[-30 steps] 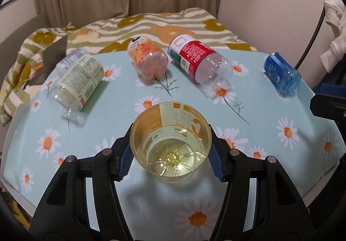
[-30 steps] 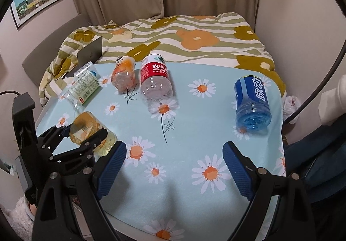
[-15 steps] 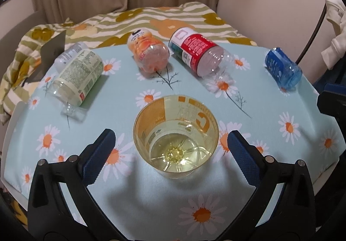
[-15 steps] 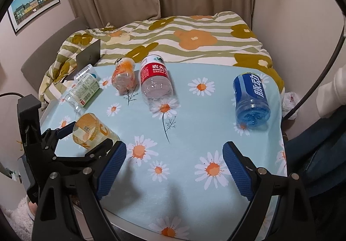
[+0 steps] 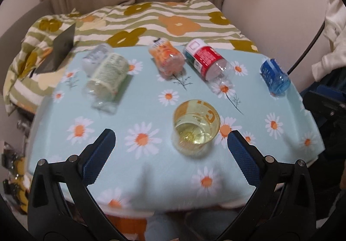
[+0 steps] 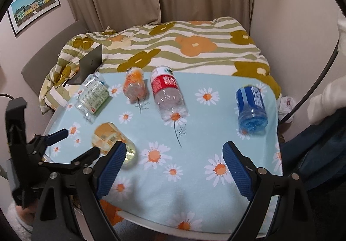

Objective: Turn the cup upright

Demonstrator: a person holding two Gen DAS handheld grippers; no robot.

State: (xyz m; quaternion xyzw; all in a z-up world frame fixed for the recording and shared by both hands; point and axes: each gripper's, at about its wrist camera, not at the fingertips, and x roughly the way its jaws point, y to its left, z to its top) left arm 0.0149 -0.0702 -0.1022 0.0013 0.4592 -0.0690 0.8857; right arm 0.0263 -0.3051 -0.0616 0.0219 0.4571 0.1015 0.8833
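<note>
A clear yellow cup point(image 5: 196, 125) stands upright on the daisy tablecloth point(image 5: 151, 167), its open mouth up. It also shows in the right wrist view point(image 6: 112, 140) at the table's left. My left gripper point(image 5: 170, 150) is open and empty, its blue pads apart, drawn back just short of the cup. It shows in the right wrist view point(image 6: 73, 143) beside the cup. My right gripper point(image 6: 174, 167) is open and empty over the table's front right part. Several cut bottle cups lie on their sides further back.
On their sides lie a green-label cup point(image 5: 106, 78), an orange one point(image 5: 167, 60), a red-label one point(image 5: 206, 61) and a blue one point(image 5: 274, 78). A flowered striped quilt point(image 5: 162, 22) lies behind the table. A dark laptop point(image 5: 58, 48) sits at the back left.
My left gripper opened, let go of the yellow cup and drew back from it. The cup stays upright on the cloth. My right gripper stayed open.
</note>
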